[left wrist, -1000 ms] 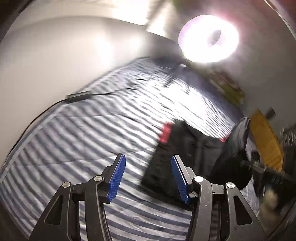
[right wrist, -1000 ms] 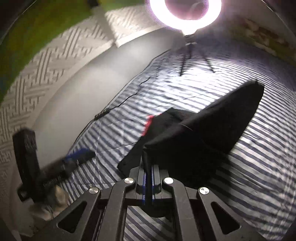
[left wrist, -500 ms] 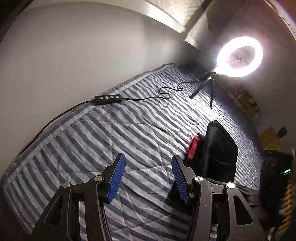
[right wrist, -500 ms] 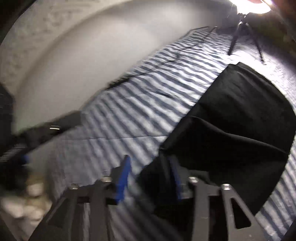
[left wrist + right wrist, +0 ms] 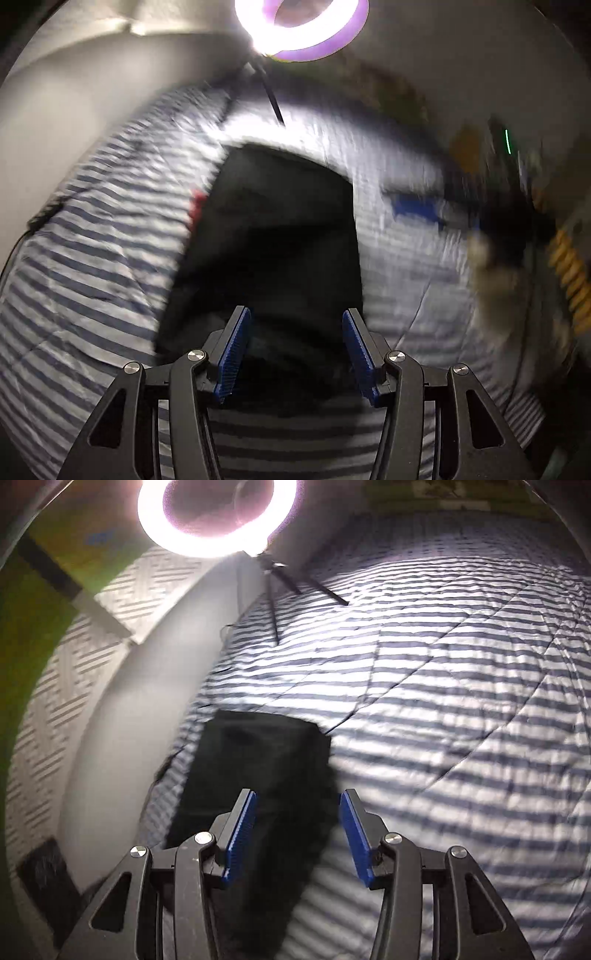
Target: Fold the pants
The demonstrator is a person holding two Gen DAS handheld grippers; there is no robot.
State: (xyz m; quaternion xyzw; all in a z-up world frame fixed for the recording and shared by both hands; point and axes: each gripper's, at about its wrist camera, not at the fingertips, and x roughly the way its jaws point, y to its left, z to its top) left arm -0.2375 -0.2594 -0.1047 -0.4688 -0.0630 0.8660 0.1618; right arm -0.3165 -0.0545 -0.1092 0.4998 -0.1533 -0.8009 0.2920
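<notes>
Left wrist view: pants (image 5: 280,240) lie folded, centre frame, on striped quilt (image 5: 92,266). Left gripper (image 5: 293,350) and right gripper (image 5: 297,830) wide apart, empty. Likely between folds; next, regrasp near edge.

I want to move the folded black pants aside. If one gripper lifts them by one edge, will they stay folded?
Probably not. The black pants look like soft cloth in loose layers, so they would likely droop and unfold. Pushed across the striped quilt, they may bunch rather than slide.

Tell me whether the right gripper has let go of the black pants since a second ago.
Yes. The right gripper was shut on a lifted fold; now open, and the black pants lie flat on the striped quilt.
</notes>
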